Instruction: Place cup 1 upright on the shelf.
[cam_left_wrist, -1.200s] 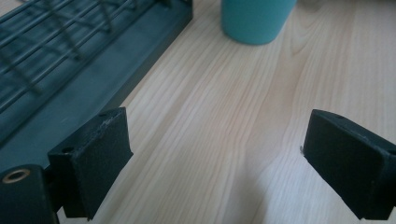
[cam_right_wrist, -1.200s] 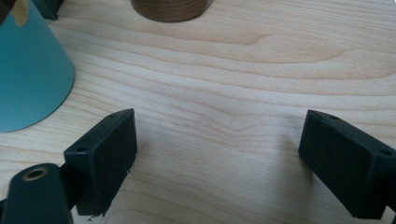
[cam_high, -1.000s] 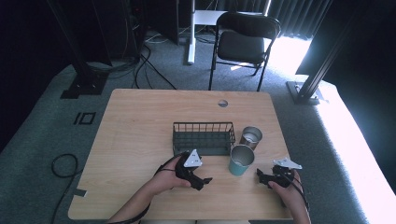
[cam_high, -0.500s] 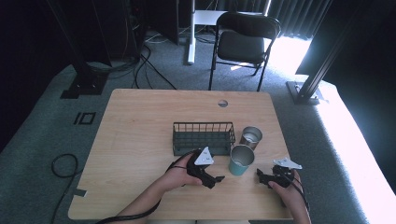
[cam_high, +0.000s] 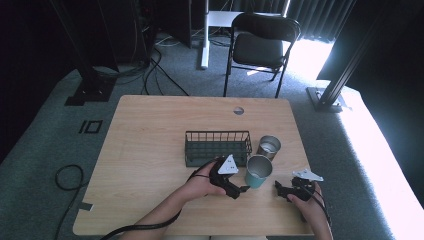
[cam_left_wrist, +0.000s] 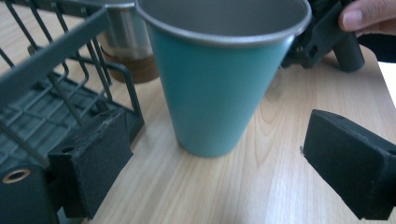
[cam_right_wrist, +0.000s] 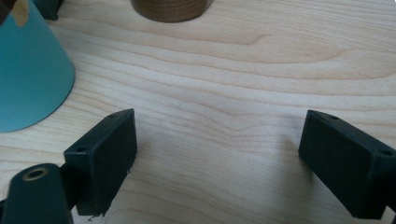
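On the wooden table (cam_high: 150, 150), a wire basket (cam_high: 217, 148) is being flanked on its right by a metal cup (cam_high: 269, 147), a tapered cup (cam_high: 258, 171) is being kept just in front of both, between the left gripper (cam_high: 242, 189) and the right gripper (cam_high: 277, 187).

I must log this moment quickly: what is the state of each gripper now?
Left gripper: open, holding nothing, facing the teal cup.
Right gripper: open, holding nothing, above the table.
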